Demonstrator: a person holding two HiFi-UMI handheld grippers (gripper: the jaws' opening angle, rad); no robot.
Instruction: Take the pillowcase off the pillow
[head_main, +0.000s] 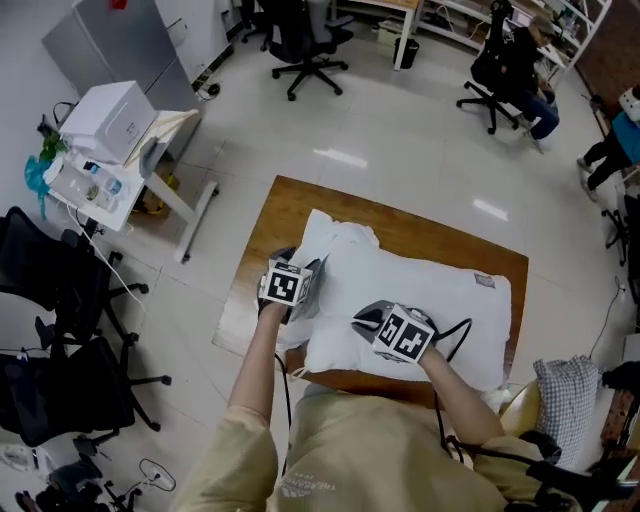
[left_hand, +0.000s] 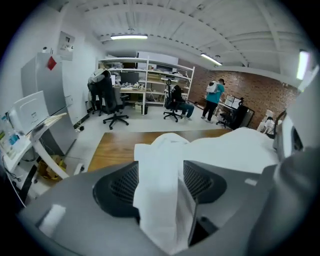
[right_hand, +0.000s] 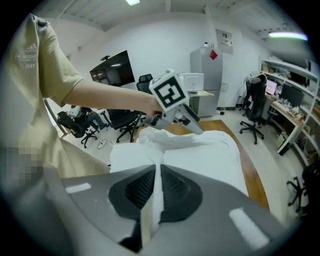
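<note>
A white pillow (head_main: 440, 300) lies lengthwise on the wooden table (head_main: 290, 200). The white pillowcase (head_main: 335, 235) is bunched at its left end. My left gripper (head_main: 312, 268) hovers over that bunch. In the left gripper view a wide, loose fold of pillowcase (left_hand: 160, 200) fills the gap of my left gripper (left_hand: 160, 165), whose jaws stand apart. My right gripper (head_main: 362, 318) rests at the pillow's near edge. It is shut on a thin fold of white fabric (right_hand: 152, 200). I cannot tell if that fold is case or pillow. The right gripper view shows the left gripper (right_hand: 196, 126) above the bunch.
Black office chairs (head_main: 60, 330) crowd the floor on the left, beside a white desk with a printer (head_main: 110, 120). A checkered cushion (head_main: 565, 390) sits at the right. A black cable (head_main: 460, 335) crosses the pillow. A seated person (head_main: 525, 60) is far off.
</note>
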